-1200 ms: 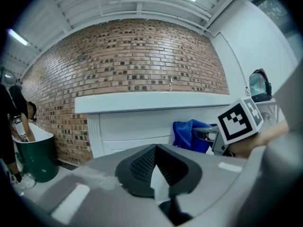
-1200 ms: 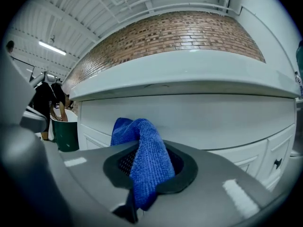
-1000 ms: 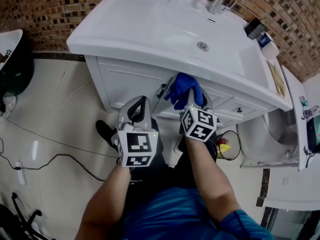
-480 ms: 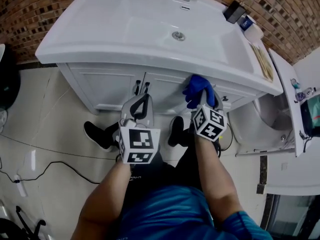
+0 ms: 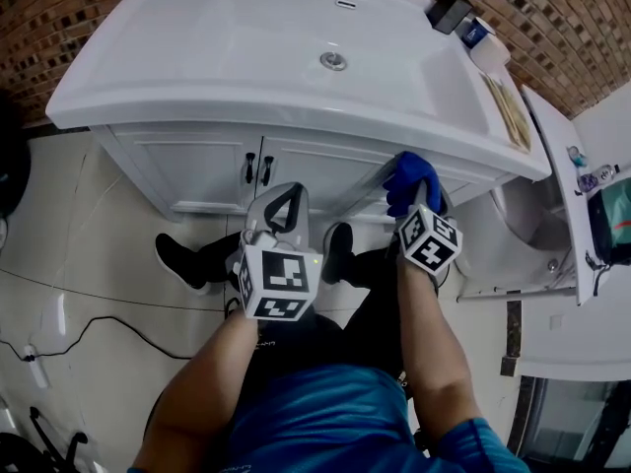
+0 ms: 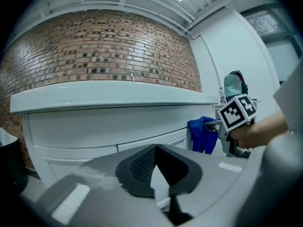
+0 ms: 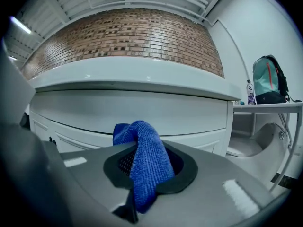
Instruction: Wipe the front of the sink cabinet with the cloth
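Note:
The white sink cabinet stands under a white basin top, with two dark door handles near its middle. My right gripper is shut on a blue cloth and holds it against the cabinet front near its right end. The cloth hangs bunched between the jaws in the right gripper view. My left gripper hovers a little in front of the cabinet doors, shut with nothing in it. From the left gripper view the cloth shows at the right, by the cabinet front.
A brick wall rises behind the basin. A white side unit stands to the right. The person's dark shoes rest on the tiled floor below the cabinet. A black cable runs across the floor at the left.
The right gripper has carried the cloth rightward along the cabinet front, from near the door handles toward the right end. The left gripper stayed in front of the doors.

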Demonstrator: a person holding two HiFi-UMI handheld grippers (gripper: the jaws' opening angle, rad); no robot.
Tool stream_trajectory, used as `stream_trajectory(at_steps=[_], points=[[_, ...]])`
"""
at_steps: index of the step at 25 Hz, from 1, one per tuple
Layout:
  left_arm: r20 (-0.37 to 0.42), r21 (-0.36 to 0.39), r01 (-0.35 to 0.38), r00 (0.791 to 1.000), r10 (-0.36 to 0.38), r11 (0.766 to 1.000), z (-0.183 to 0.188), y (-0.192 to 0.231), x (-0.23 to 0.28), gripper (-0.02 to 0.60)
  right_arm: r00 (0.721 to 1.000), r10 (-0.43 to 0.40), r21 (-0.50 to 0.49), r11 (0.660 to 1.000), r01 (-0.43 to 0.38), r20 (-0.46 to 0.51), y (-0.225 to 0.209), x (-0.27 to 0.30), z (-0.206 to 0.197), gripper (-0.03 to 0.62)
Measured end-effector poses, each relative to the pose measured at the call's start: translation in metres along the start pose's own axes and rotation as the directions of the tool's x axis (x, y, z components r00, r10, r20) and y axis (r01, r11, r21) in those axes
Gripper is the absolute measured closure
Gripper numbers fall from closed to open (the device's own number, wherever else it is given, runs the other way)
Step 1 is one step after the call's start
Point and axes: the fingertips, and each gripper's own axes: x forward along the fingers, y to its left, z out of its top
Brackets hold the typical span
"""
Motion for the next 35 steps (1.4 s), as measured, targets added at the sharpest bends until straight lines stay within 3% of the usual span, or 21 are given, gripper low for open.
stream_trajectory(at_steps=[12, 15, 19, 23, 28, 35], points=[[0.014, -0.035, -0.04, 0.999, 0.04, 0.999, 0.004, 0.018, -0.003, 0.575, 1.0, 0.001, 0.038, 0.999, -0.001, -0.021, 0.01, -0.003, -0.014, 0.539], [0.016, -0.05, -0.072, 0.997, 0.072, 0.996, 0.004, 0.028, -0.007, 0.575, 0.999, 0.047, 0.052, 0.998, -0.047, 0.011, 0.032, -0.016, -0.008, 0.539], [0.016, -0.045, -0.119, 0.993, 0.12, 0.992, 0.002, 0.049, -0.018, 0.575, 0.984, 0.171, 0.037, 0.984, -0.173, 0.051, 0.091, -0.037, 0.0, 0.539], [0.008, -0.054, -0.188, 0.982, 0.189, 0.981, -0.005, 0.083, -0.038, 0.575, 0.941, 0.328, -0.007, 0.944, -0.329, 0.08, 0.164, -0.056, 0.011, 0.539], [-0.01, -0.064, -0.291, 0.957, 0.291, 0.955, -0.019, 0.133, -0.075, 0.575, 0.854, 0.506, -0.059, 0.862, -0.503, 0.119, 0.259, -0.076, 0.031, 0.537], [-0.04, -0.062, -0.427, 0.904, 0.426, 0.902, -0.048, 0.2, -0.151, 0.575, 0.739, 0.663, -0.092, 0.749, -0.656, 0.123, 0.378, -0.107, 0.036, 0.537]])
